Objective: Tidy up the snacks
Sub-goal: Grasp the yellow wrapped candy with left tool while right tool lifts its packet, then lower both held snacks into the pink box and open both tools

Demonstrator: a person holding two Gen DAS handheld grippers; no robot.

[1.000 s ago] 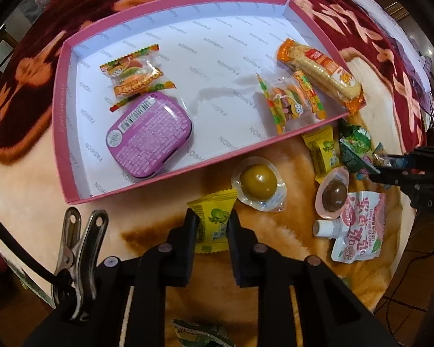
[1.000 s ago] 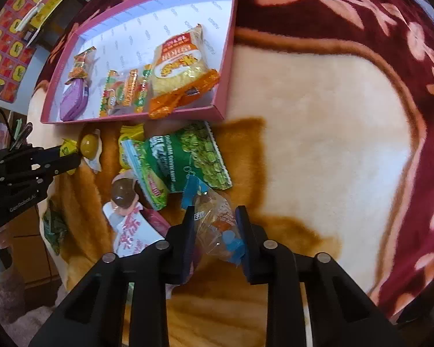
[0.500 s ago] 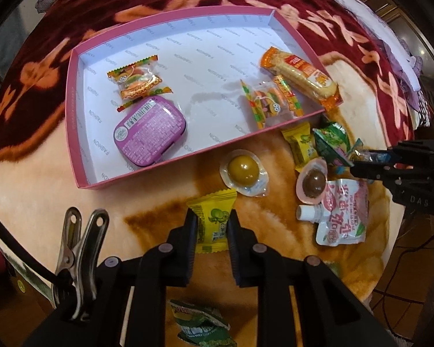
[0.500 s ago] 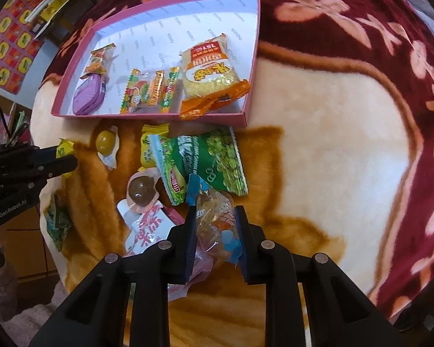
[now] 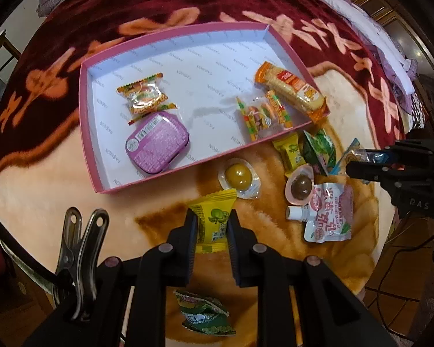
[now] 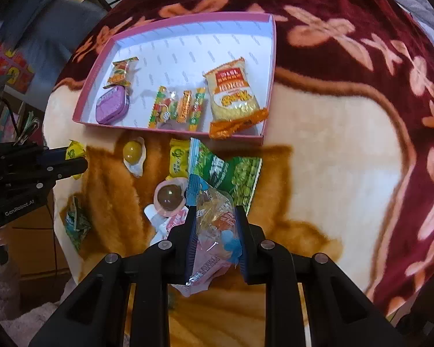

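A pink-rimmed white tray (image 5: 87, 121) (image 6: 270, 66) lies on the blanket and holds a purple tin (image 5: 157, 144), gummy packs (image 5: 143, 97) (image 5: 263, 114) and an orange cracker pack (image 5: 289, 88). My left gripper (image 5: 210, 225) is shut on a yellow snack packet (image 5: 215, 221), held above the blanket below the tray. My right gripper (image 6: 214, 222) is shut on a clear blue-edged candy bag (image 6: 214, 219), lifted over the loose snacks. The right gripper also shows in the left wrist view (image 5: 370, 162); the left one shows in the right wrist view (image 6: 72, 160).
Loose on the blanket below the tray: a yellow jelly cup (image 5: 239, 177), a brown jelly cup (image 5: 301, 186), a pink drink pouch (image 5: 331, 211), a yellow packet (image 5: 290, 150), a green pea bag (image 6: 231, 173) and a crumpled green packet (image 5: 202, 315). A metal clip (image 5: 81, 257) hangs on my left gripper.
Both grippers have risen and pulled back from the blanket, each with its packet. The tray and loose snacks look smaller and have not moved.
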